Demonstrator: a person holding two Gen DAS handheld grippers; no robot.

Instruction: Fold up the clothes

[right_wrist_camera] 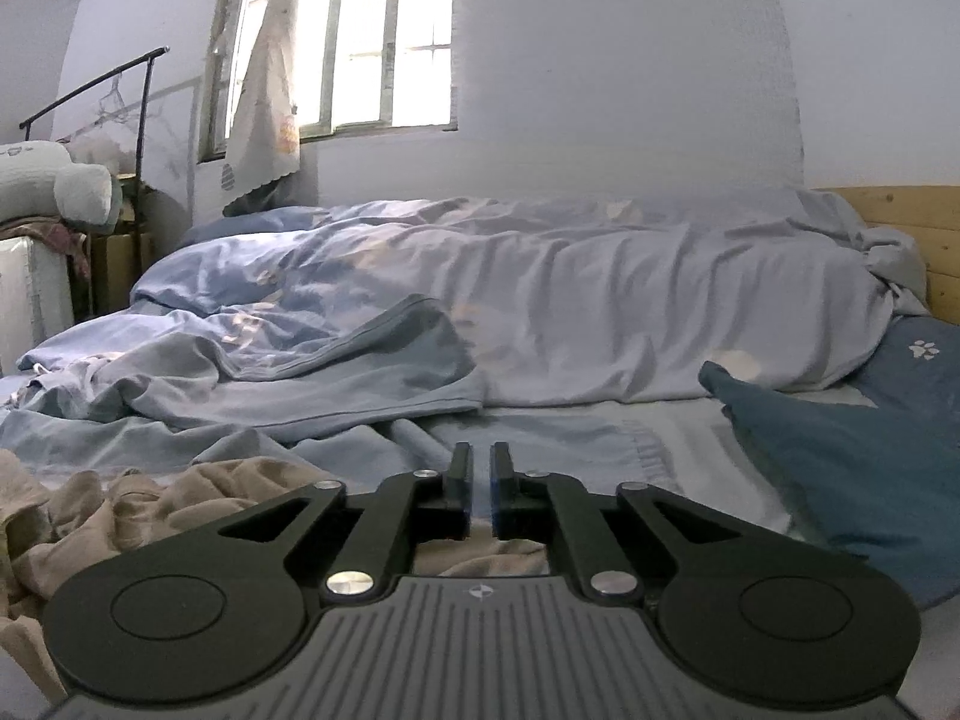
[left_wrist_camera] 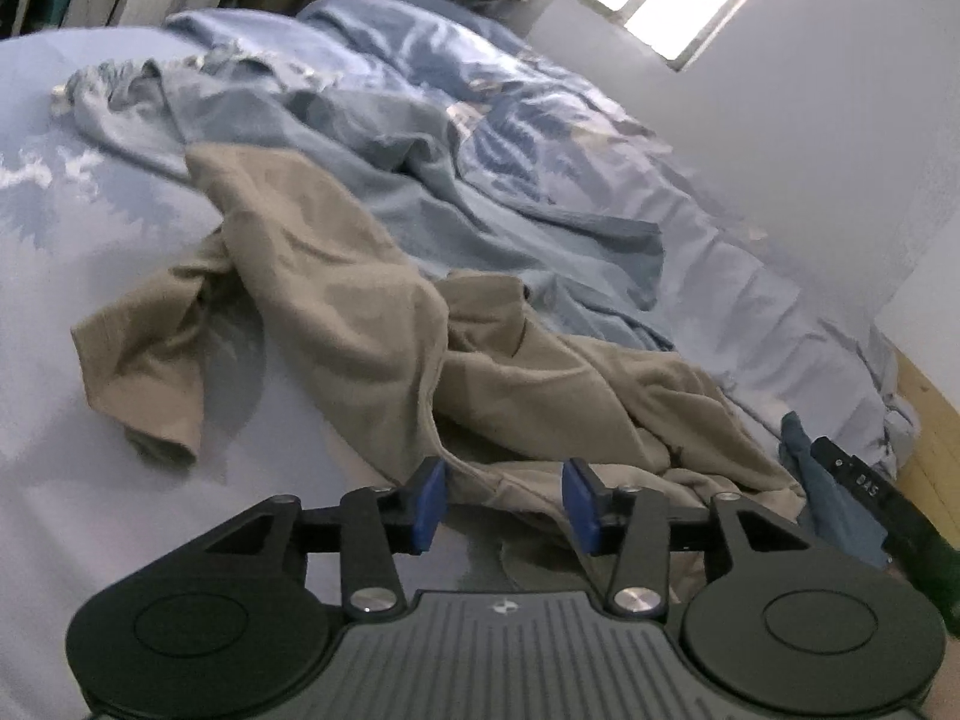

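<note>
A crumpled tan garment lies spread on the light blue bedsheet, one sleeve trailing to the left. My left gripper hovers at its near edge, open. Its blue pads stand well apart, with a fold of the tan cloth lying between and under them, unpressed. In the right wrist view the same tan garment is bunched at the lower left. My right gripper stands just right of it, above the sheet, its jaws parted by a narrow slit with nothing in it.
A rumpled blue duvet fills the far side of the bed, with a blue-grey cloth lying in front of it. A teal pillow is at the right, below a wooden headboard. A window and clutter are at the far left.
</note>
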